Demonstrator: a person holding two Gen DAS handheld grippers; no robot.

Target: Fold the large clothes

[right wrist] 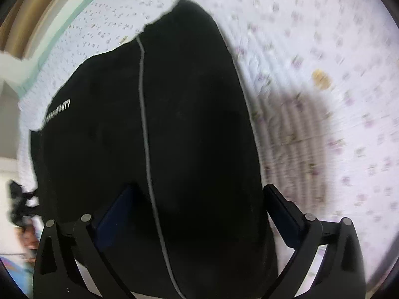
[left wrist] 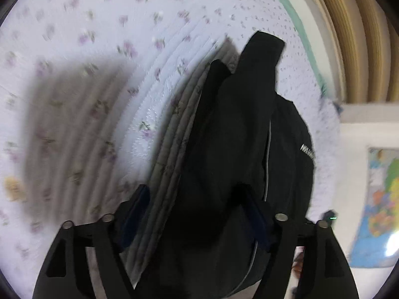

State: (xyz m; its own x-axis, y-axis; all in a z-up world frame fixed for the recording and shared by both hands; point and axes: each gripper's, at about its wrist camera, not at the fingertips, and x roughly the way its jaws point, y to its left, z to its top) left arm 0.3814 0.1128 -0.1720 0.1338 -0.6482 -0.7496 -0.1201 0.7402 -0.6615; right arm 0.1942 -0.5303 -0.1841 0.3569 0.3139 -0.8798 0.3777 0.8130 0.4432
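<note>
A large black garment [left wrist: 234, 149] with a thin grey seam line and small white lettering hangs above the floral bedsheet [left wrist: 99, 37]. My left gripper [left wrist: 197, 199] has its fingers apart with the cloth bunched between them. In the right wrist view the same black garment [right wrist: 174, 124] fills the middle. My right gripper [right wrist: 199, 199] has its fingers wide apart around the cloth. The fabric hides whether the pads pinch it. Both views are motion-blurred.
The white quilted bedsheet with purple flowers [right wrist: 324, 49] lies under the garment, with its shadow on it. A green sheet edge [left wrist: 299, 37] and wooden bed frame [left wrist: 349, 37] lie to one side. A colourful map [left wrist: 376, 206] hangs on the wall.
</note>
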